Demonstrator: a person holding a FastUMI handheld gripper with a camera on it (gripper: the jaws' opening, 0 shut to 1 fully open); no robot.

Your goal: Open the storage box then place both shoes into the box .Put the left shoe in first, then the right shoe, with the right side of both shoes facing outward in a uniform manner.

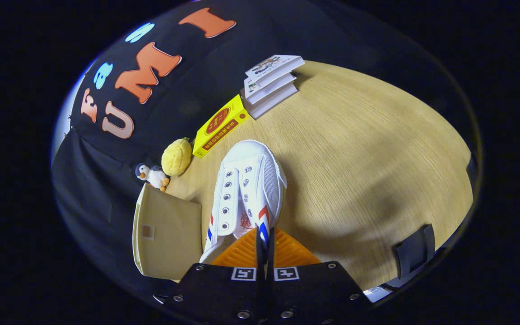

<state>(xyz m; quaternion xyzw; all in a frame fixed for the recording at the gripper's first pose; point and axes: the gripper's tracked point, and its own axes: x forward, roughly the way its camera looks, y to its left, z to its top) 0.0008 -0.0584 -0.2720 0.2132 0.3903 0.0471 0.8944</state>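
Claw (264,241) clamps shoe (248,189) rim.

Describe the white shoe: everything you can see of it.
The shoe is a white canvas-looking sneaker with a white rubber-like toe cap and sole edge, two rows of metal eyelets without laces, and red and blue stripes on both sides near the heel. A reddish mark shows inside on the insole. Its toe points away from the gripper, whose fingers are pressed together on its heel end. It hangs above the wooden table, beside the beige box. Whether it touches the table cannot be told.
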